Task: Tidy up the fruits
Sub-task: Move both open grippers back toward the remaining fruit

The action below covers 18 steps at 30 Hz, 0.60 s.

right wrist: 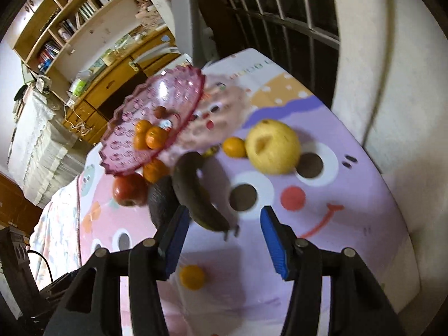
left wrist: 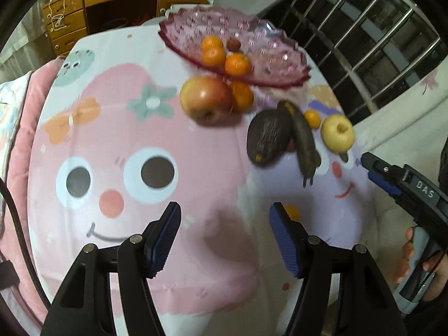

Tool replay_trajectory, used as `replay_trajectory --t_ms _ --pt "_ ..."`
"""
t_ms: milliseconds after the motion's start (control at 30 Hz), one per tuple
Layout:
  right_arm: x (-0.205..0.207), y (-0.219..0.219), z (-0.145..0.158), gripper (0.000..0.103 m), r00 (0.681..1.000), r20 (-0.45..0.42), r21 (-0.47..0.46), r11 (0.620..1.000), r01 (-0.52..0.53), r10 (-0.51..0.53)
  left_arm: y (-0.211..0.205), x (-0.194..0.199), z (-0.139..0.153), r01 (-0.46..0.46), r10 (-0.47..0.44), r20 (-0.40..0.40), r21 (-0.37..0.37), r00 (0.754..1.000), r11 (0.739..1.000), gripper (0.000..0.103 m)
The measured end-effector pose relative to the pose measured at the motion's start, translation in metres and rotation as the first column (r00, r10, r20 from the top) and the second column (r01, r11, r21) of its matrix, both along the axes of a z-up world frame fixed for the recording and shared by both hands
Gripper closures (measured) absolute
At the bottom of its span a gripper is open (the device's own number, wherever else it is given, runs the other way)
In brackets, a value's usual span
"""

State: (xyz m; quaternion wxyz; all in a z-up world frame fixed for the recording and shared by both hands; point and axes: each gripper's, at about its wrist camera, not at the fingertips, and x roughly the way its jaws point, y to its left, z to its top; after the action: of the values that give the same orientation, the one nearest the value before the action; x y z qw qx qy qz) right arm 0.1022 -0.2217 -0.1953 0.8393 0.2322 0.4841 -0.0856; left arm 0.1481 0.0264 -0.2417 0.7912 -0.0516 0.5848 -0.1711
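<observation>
A pink glass fruit dish (left wrist: 268, 39) (right wrist: 173, 95) stands at the far side of the table with three tangerines (left wrist: 214, 56) (right wrist: 155, 137) and a small brown fruit (left wrist: 233, 44) in it. On the cloth lie a red apple (left wrist: 205, 100) (right wrist: 129, 189), a tangerine (left wrist: 242, 96) beside it, a dark avocado (left wrist: 267, 137) (right wrist: 162, 201), a dark banana (left wrist: 303, 142) (right wrist: 196, 193), a small tangerine (left wrist: 312, 118) (right wrist: 234, 147), a yellow apple (left wrist: 338, 133) (right wrist: 273, 147) and a near tangerine (left wrist: 292, 212) (right wrist: 191, 277). My left gripper (left wrist: 224, 215) is open and empty. My right gripper (right wrist: 224, 221) (left wrist: 369, 168) is open and empty near the banana.
The table carries a pink and lilac cartoon cloth (left wrist: 134, 151) (right wrist: 336, 196). A wooden cabinet (left wrist: 112, 2) and bookshelves (right wrist: 70, 19) stand behind. A metal railing (left wrist: 378, 36) is to the right, and a white wall (right wrist: 378, 70) borders the table.
</observation>
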Motion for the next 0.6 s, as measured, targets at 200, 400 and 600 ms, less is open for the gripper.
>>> replay_trajectory --t_ms 200,400,600 --pt "-0.018 -0.013 -0.012 0.05 0.999 -0.039 -0.011 1.0 -0.024 0.024 -0.015 -0.012 -0.014 0.004 -0.003 -0.051 0.017 0.999 1.0 0.039" --pt "-0.023 -0.022 -0.02 0.05 0.99 -0.049 -0.081 0.987 -0.138 0.134 -0.037 -0.028 -0.019 -0.038 0.04 -0.081 0.02 0.996 0.999 0.039" --pt "-0.014 -0.036 -0.02 0.049 0.959 -0.048 -0.145 0.948 -0.282 0.278 -0.061 -0.039 -0.024 -0.144 0.145 -0.106 0.011 0.984 0.989 0.039"
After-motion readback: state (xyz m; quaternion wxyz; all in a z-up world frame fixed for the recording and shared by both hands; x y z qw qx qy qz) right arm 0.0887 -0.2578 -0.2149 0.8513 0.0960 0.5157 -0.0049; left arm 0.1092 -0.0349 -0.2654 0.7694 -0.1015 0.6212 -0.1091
